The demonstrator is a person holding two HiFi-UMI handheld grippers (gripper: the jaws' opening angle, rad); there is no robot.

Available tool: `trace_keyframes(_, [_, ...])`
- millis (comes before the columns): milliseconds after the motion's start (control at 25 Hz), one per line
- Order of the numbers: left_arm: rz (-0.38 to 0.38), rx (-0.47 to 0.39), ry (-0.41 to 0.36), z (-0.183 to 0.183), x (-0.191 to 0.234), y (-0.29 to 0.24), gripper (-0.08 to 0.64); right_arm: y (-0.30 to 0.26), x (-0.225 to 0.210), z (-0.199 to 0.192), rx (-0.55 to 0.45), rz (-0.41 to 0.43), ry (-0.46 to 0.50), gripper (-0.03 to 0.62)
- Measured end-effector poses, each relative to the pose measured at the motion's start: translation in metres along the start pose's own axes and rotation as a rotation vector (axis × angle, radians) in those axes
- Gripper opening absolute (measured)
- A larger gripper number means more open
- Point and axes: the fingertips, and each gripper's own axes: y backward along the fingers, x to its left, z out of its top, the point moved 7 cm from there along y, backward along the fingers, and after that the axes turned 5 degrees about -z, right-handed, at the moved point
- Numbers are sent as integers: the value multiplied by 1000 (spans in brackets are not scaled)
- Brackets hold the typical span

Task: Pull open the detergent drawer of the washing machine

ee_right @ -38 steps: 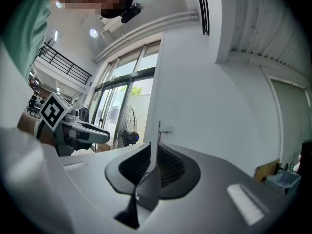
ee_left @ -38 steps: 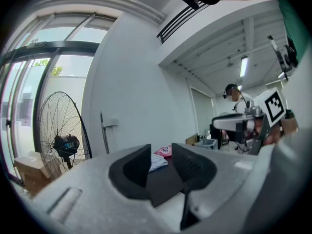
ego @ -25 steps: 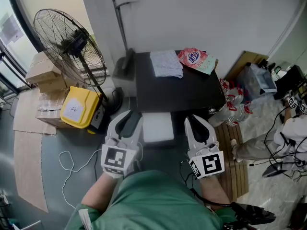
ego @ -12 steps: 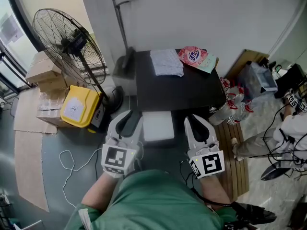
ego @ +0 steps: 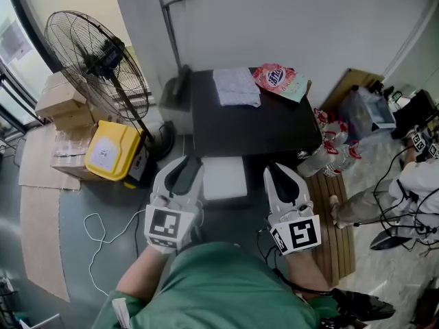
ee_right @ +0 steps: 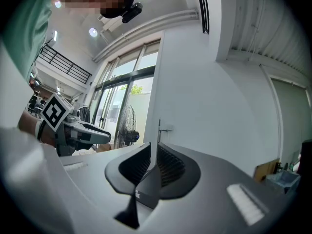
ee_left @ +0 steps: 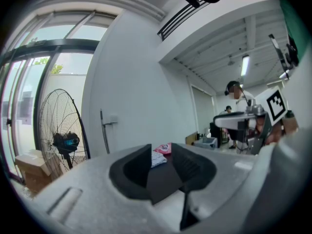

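The washing machine has a black top. A white box-shaped drawer juts out of its near front edge. My left gripper hovers just left of the drawer and my right gripper just right of it, neither touching it. In the left gripper view the left gripper is open, with only the black top showing through the gap. In the right gripper view the right gripper has its pads almost together, a thin slit between them and nothing held.
A folded cloth and a pink detergent bag lie on the machine's top. Left stand a floor fan, a yellow case and cardboard boxes. Right are water bottles, a wooden pallet and a person.
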Motion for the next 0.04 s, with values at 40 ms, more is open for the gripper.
trace_keyframes(40, [1, 1, 0, 0, -1, 0, 121, 1, -1, 0, 1, -1, 0, 41])
